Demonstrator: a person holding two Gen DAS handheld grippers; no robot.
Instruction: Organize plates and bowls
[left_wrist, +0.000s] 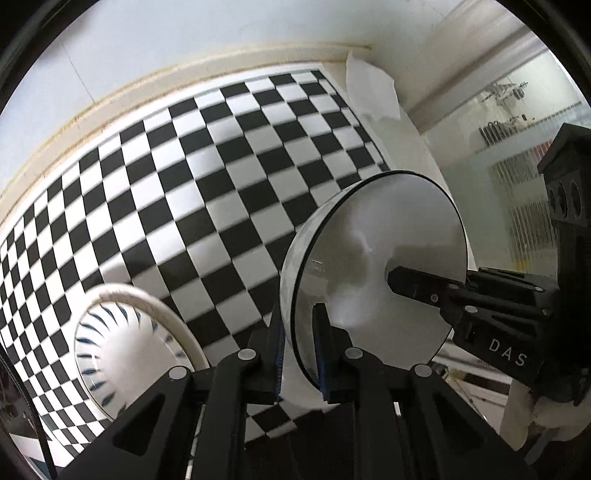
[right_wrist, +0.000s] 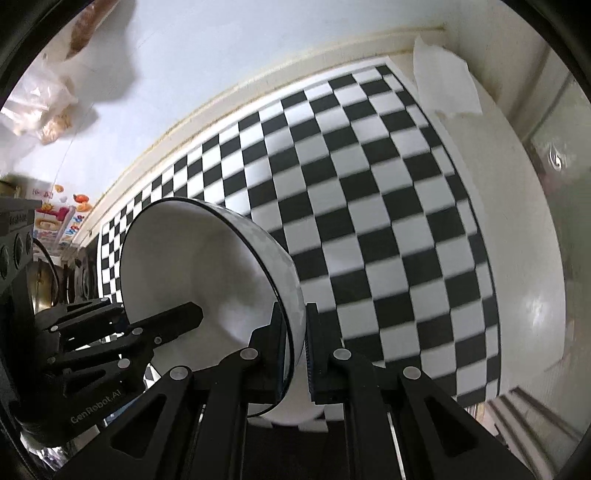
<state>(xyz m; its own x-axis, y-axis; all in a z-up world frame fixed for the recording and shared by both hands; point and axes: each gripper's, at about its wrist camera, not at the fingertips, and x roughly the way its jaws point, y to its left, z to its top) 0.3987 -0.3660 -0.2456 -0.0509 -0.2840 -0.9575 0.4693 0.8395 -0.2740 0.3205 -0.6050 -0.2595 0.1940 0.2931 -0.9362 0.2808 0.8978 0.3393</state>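
Covering the counter (right_wrist: 524, 258): a checkered cloth (right_wrist: 351, 206), white wall (right_wrist: 221, 44) behind.
A black-rimmed bowl (left_wrist: 376, 251) is clamped at opposite rims by left tongs (left_wrist: 299, 350) and right tongs (right_wrist: 297, 354).

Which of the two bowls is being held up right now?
The plain white black-rimmed bowl, pinched at opposite rims by the left gripper and right gripper. The blue-dashed bowl sits ungripped below.
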